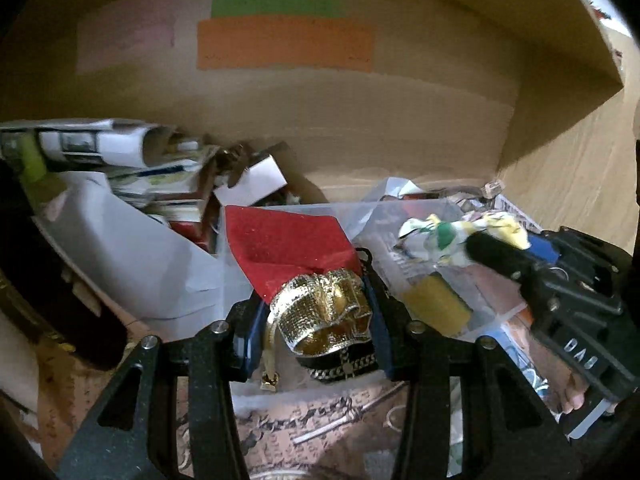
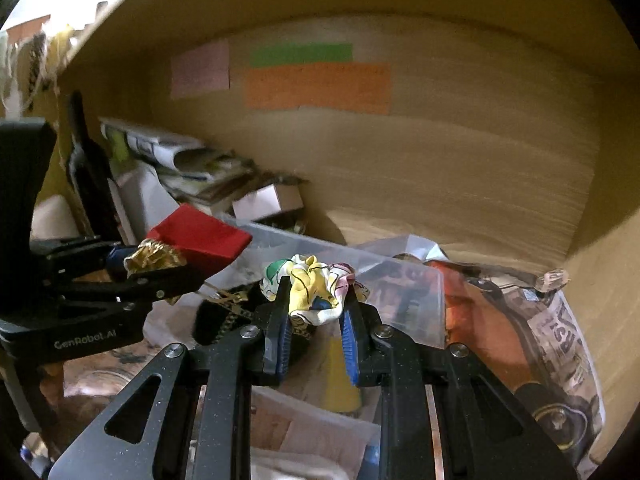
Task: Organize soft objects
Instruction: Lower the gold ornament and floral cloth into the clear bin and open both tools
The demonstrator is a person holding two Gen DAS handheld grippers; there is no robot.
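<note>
My left gripper is shut on a gold sequined soft item with a red fabric part sticking out ahead; the gripper also shows in the right wrist view at the left. My right gripper is shut on a white, yellow and green patterned cloth, bunched between the blue pads. In the left wrist view that cloth sits at the right, held by the right gripper. Both are held above a clear plastic box inside a cardboard enclosure.
The cardboard back wall carries pink, green and orange paper labels. Rolled papers and small cartons pile at the left. A white sheet lies beneath. A newsprint plastic bag lies at the right.
</note>
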